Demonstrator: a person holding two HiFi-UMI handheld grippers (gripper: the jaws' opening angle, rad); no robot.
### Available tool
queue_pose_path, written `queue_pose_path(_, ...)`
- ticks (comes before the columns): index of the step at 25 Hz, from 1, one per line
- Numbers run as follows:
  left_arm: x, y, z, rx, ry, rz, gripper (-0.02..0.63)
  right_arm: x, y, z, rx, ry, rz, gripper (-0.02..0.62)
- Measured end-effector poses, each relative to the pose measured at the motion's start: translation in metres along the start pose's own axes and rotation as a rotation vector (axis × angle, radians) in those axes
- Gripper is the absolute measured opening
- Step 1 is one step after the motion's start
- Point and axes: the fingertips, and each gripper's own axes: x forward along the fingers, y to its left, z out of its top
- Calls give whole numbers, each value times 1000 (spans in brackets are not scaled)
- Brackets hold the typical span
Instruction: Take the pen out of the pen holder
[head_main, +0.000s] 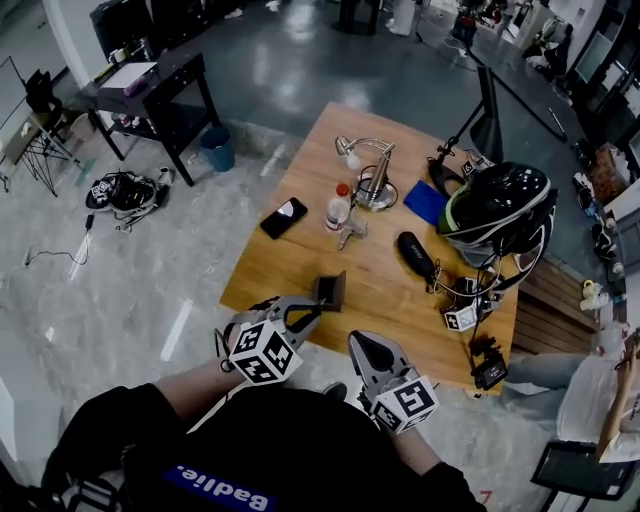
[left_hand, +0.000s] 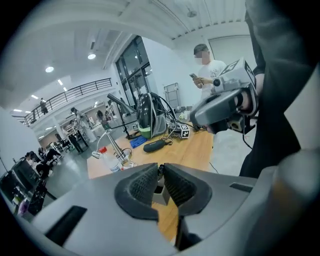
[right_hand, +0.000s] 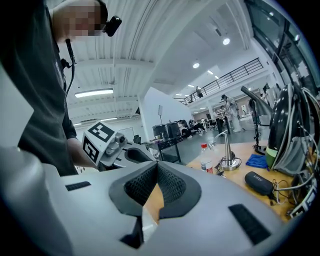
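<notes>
Left tongs (left_hand: 160, 175) pinch the thin dark pen (left_hand: 160, 169) above the holder (left_hand: 160, 194). Right tongs (right_hand: 157, 166) are clenched, empty, by the worktop (head_main: 390, 290) edge.

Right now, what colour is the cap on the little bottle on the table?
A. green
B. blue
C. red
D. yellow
C: the bottle standing on the wooden table, beside the lamp, has a red cap.
</notes>
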Motion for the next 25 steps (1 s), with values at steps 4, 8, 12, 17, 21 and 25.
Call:
queue_pose_path(4, -22, -4, 13, -62, -45, -4, 49, 7, 4, -2, -15, 14, 7, 3)
queue_pose_path(8, -37, -8, 23, -114, -87, -5, 49, 13, 8, -5, -24, 30, 10, 3)
queue_pose_path(12, -40, -11, 21, -127, -89, -9, 49, 15, 12, -6, -24, 39, 15, 3)
queue_pose_path(17, -41, -12, 19, -133, -88, -6, 49, 16, 15, -7, -21, 47, 22, 3)
queue_pose_path(21, -42, -13, 20, -133, -90, -7, 49, 17, 17, -8, -27, 47, 25, 3)
queue_pose_path(25, -41, -12, 21, -135, -91, -9, 49, 17, 17, -9, -31, 48, 27, 3)
